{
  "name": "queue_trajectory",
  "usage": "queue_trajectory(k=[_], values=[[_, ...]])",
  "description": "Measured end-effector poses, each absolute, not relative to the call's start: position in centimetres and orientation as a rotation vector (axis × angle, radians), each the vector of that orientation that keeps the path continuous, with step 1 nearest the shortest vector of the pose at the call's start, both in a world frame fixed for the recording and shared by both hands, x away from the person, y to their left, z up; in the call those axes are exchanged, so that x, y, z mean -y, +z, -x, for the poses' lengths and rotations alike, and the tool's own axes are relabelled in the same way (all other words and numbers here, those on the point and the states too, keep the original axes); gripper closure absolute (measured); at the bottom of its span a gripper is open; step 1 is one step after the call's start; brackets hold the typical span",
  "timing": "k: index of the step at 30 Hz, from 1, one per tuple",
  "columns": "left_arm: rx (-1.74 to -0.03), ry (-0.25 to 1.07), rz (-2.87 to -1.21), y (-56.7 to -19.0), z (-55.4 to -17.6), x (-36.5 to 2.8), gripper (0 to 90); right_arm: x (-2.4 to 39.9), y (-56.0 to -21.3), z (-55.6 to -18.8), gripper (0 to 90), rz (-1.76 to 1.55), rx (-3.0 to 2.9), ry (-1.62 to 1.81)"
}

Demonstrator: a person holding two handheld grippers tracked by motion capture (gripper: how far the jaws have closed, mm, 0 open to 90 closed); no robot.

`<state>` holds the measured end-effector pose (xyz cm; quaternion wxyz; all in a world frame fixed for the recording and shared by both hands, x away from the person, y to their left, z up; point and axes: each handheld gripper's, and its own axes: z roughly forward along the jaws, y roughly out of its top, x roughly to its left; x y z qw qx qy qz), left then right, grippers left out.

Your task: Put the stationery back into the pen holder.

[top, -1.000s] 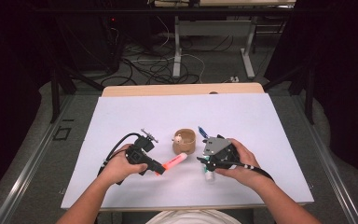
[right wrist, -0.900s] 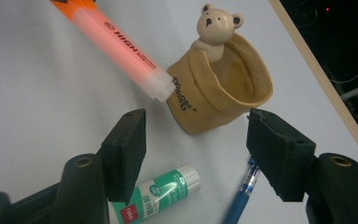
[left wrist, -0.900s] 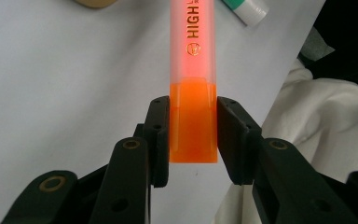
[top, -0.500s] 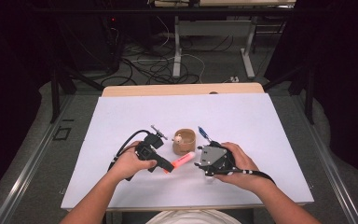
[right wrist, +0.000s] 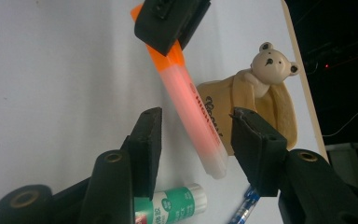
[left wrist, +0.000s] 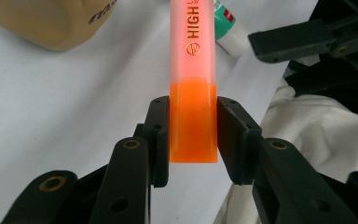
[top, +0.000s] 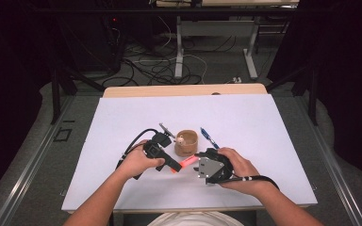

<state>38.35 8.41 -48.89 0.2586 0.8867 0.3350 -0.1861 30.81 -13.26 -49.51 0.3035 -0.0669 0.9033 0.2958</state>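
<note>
My left gripper (top: 174, 166) (left wrist: 193, 103) is shut on the orange cap end of a pink-orange highlighter (top: 187, 163) (left wrist: 192, 56), which it holds above the white table (top: 245, 117). The highlighter's other end reaches between the jaws of my right gripper (top: 199, 164) (right wrist: 198, 133). Those jaws have just been closing and stand on either side of the highlighter (right wrist: 193, 112) with a gap, not pressing on it. In the right gripper view, one finger of the left gripper (right wrist: 168, 23) clamps the cap at the top.
A tan holder with a small bear figure (top: 185, 142) (right wrist: 261, 102) stands just behind the two grippers. A blue pen (top: 209, 138) (right wrist: 244, 205) lies to its right. A green-and-white glue stick (right wrist: 177, 200) (left wrist: 228, 28) lies on the table under the right gripper.
My left gripper has carried the highlighter rightward, toward the right gripper. The right gripper's jaws have narrowed around the highlighter's free end.
</note>
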Motion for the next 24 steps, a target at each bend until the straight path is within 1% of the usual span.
queue_trajectory(k=[18,24], values=[[-0.925,-0.561,-2.384,-48.1,-38.9,-6.8,67.1,11.9,-50.9,-30.2,63.7,0.323,-2.281,0.650],[-0.928,-0.573,-2.384,-48.2,-39.1,-6.6,67.1,11.6,-51.0,-30.1,65.2,0.389,-2.238,0.607]])
